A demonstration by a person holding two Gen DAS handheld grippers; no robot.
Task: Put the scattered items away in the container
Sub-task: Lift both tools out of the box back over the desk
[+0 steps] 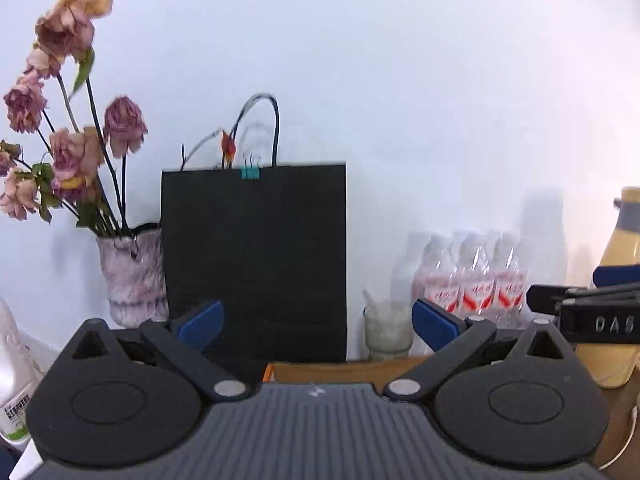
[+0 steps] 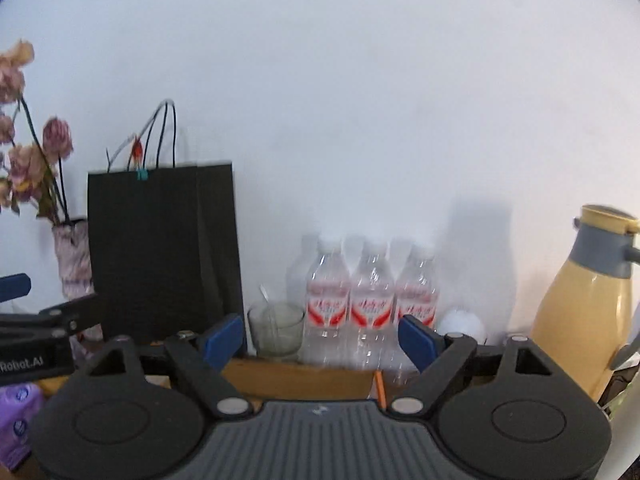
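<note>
While both the left gripper (image 1: pixel 318 322) and right gripper (image 2: pixel 322 338) stood open and empty, no scattered item or container showed ahead.

Bright even light, soft shadows on wall (image 2: pixel 360 80), slight blur, fisheye bending, dark corners

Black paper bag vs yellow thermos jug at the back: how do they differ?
The black paper bag is flat-sided, matte and rectangular; the yellow thermos jug is rounded and glossy. The bag has thin cord handles and a teal binder clip on top; the jug has a grey collar and lid. Both stand upright against the white wall.
</note>
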